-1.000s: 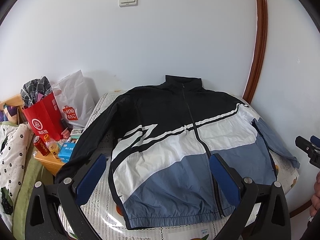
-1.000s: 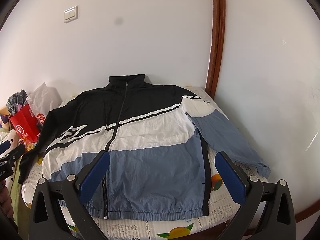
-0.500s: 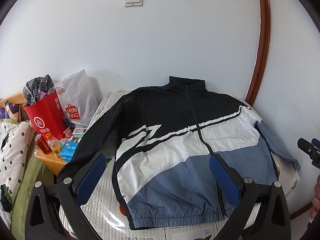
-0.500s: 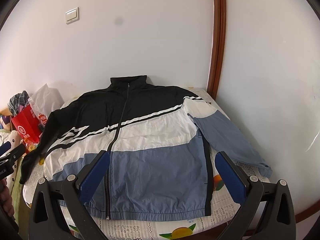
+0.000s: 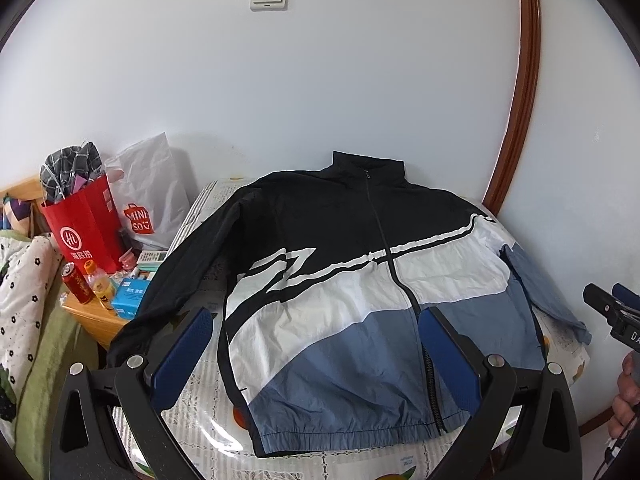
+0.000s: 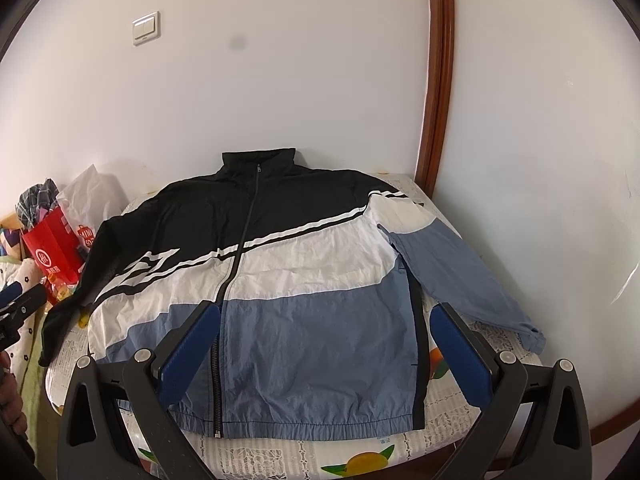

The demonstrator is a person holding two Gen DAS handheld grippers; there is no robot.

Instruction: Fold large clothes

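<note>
A black, white and blue zip jacket [image 5: 344, 280] lies flat, front up, on a small table [image 6: 460, 412], collar toward the wall. It also shows in the right wrist view [image 6: 288, 280]. Its black left sleeve [image 5: 176, 280] hangs off the table's left edge. Its blue right sleeve [image 6: 460, 280] lies along the right edge. My left gripper [image 5: 316, 356] is open and empty, above the hem's left half. My right gripper [image 6: 324, 356] is open and empty, above the hem's right half.
A red paper bag [image 5: 84, 228] and a white Miniso bag [image 5: 148, 200] stand on a low wooden stand [image 5: 92, 320] left of the table, with a can and bottle. A quilt [image 5: 24, 300] lies farther left. A brown door frame [image 6: 436, 80] rises behind the table's right corner.
Both grippers have drawn slightly back and up from the jacket, so it sits a little lower and smaller in view. The jacket has not moved.
</note>
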